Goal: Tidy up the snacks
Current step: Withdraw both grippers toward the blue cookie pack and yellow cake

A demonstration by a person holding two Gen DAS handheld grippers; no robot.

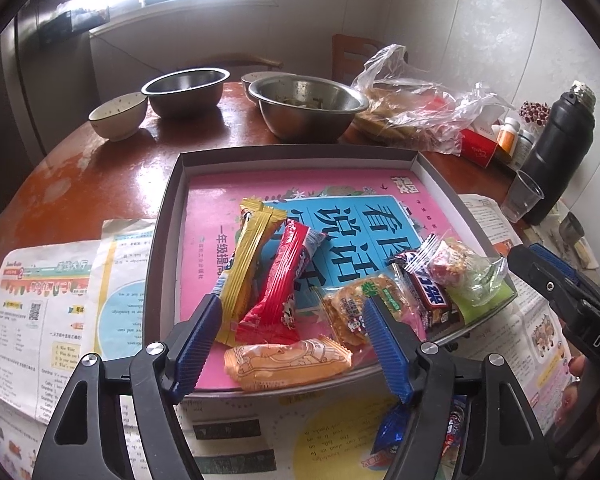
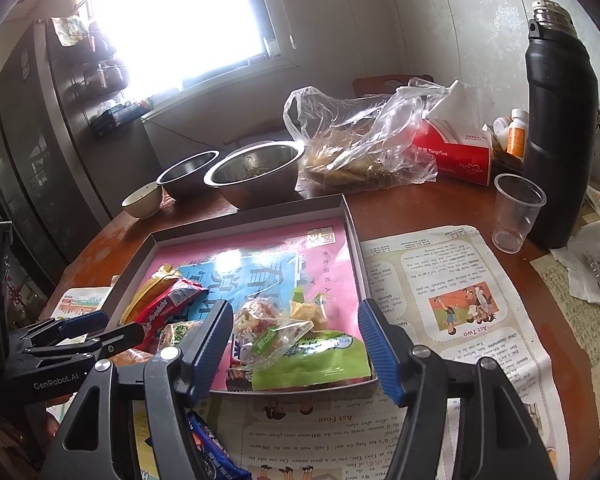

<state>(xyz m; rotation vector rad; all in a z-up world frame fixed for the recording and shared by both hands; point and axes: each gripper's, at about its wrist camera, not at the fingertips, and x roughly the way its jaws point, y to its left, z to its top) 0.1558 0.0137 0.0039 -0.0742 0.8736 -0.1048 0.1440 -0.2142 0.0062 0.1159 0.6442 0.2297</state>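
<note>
At the far left of the round wooden desk [image 1: 100, 168] stands a small ceramic bowl [image 1: 118, 115], with two steel bowls [image 1: 186, 90] [image 1: 308, 106] to its right, the second holding some dark leftovers. Printed newspaper sheets [image 1: 40, 300] cover the near part of the desk, and on them lies a shallow grey cardboard tray [image 1: 164, 216] lined with a pink and blue booklet [image 1: 216, 208].

The left gripper [image 1: 294, 304] hangs over the tray's near edge with its blue fingers spread apart and nothing between them. Just past it lie the snacks: a yellow wafer pack [image 1: 246, 264] touching a red snack pack [image 1: 284, 280], and an orange biscuit pack [image 1: 288, 360] across the near rim. To their right sit a clear-wrapped golden biscuit [image 1: 348, 308], a dark chocolate bar [image 1: 428, 292], a clear-wrapped candy [image 1: 456, 268] and a green packet [image 2: 320, 364] in the tray's near right corner.

A blue cookie pack [image 2: 208, 440] lies outside the tray on the newspaper, below the grippers.

The right gripper [image 2: 294, 316] hovers over the tray's near right corner, fingers wide apart and empty, the candy and green packet showing between them.

Farther right are a crumpled clear plastic bag [image 2: 360, 140] of food, a red tissue box [image 2: 456, 152], a clear plastic cup [image 2: 516, 212] and a tall black thermos [image 2: 560, 120].
</note>
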